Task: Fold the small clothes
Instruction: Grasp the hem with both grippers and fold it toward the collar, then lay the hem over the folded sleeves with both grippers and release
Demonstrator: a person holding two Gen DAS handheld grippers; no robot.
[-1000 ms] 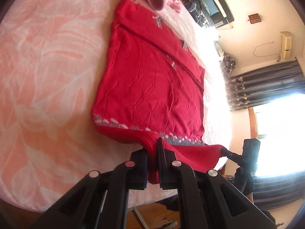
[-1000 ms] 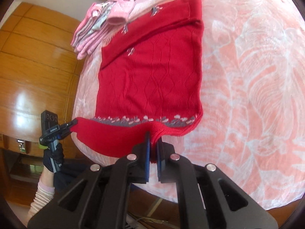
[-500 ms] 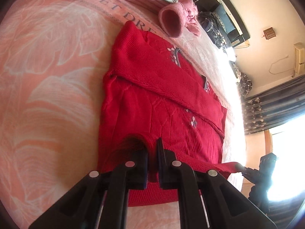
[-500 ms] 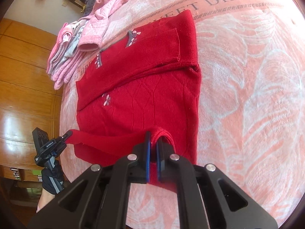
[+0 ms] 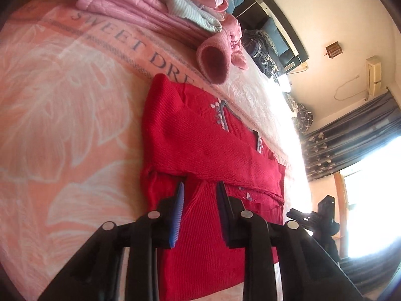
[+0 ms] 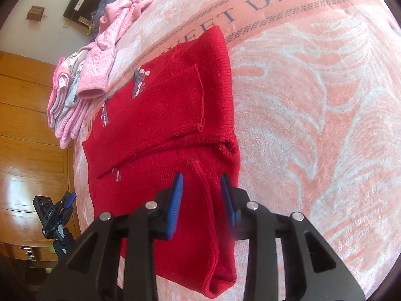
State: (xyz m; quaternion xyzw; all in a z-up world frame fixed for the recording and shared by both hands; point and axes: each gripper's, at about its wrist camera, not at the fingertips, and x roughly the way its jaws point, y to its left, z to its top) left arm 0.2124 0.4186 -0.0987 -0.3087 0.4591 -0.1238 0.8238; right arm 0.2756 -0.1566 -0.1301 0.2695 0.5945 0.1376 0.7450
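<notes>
Left wrist view: left hand-held gripper [image 5: 200, 195] and right hand-held gripper [image 6: 201, 185] gape wide, empty, over a folded red knitted sweater [image 5: 208, 155] beneath them.

A folded sweater [image 6: 163, 135] is lying on the bedspread [image 6: 313, 125]. Behind the sweater, a pile of clothes [image 5: 155, 10] is sitting. Both grippers are hovering over the sweater's near edge.
</notes>
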